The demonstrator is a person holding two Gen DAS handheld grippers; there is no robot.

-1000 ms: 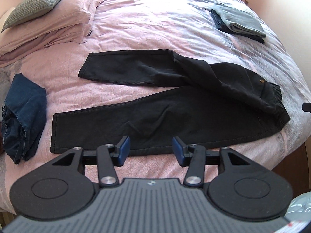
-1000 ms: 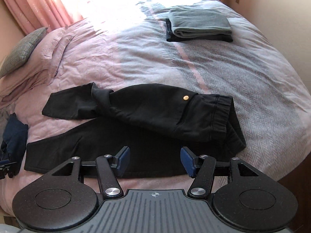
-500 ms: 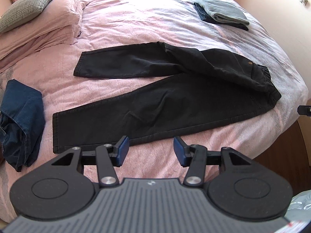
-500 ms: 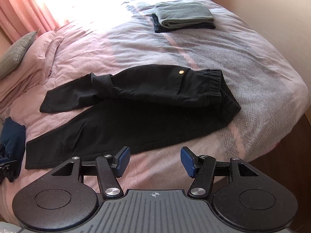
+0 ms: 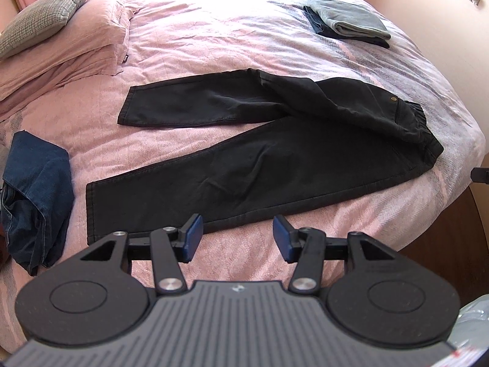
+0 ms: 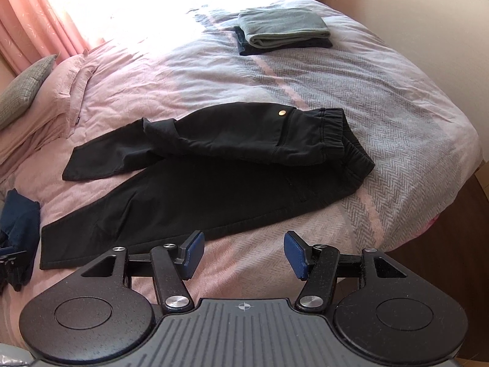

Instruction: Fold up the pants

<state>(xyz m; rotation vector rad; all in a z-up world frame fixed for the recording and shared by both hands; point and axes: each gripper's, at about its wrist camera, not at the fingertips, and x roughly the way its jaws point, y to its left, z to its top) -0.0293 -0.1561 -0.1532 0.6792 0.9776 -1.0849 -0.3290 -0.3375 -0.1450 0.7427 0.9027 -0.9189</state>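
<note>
Black pants (image 5: 250, 165) lie spread on the bed (image 5: 214, 30), near its front edge. Waistband (image 5: 418, 125) points to the right, the two legs run left. The far leg (image 5: 198, 104) splays away from the near leg (image 5: 171, 195), so the pair forms a narrow V. The upper part is folded over itself at the hip, with a small brass button (image 6: 281, 112) showing on top.

Left hand-held gripper (image 5: 237, 238): released, blue pads wide apart, nothing between them. It hovers above the bedspread just in front of the near leg's lower hem side, not touching the cloth.

Right hand-held gripper (image 6: 243, 255): also released, pads spread, empty. It hangs over the bed edge in front of the pants' thigh area, clear of the fabric.

Other items on the bed: a folded stack of clothes (image 6: 282, 30) at the far right corner, a grey-green piece on top of a dark one. A crumpled pair of blue jeans (image 5: 36, 195) at the left edge, well apart from the black pants. Pink pillows (image 5: 61, 55) at the head, with a grey checked cushion (image 5: 42, 18) resting on them. Pink curtains (image 6: 39, 24) behind, strong light coming through.

No containers in sight.
</note>
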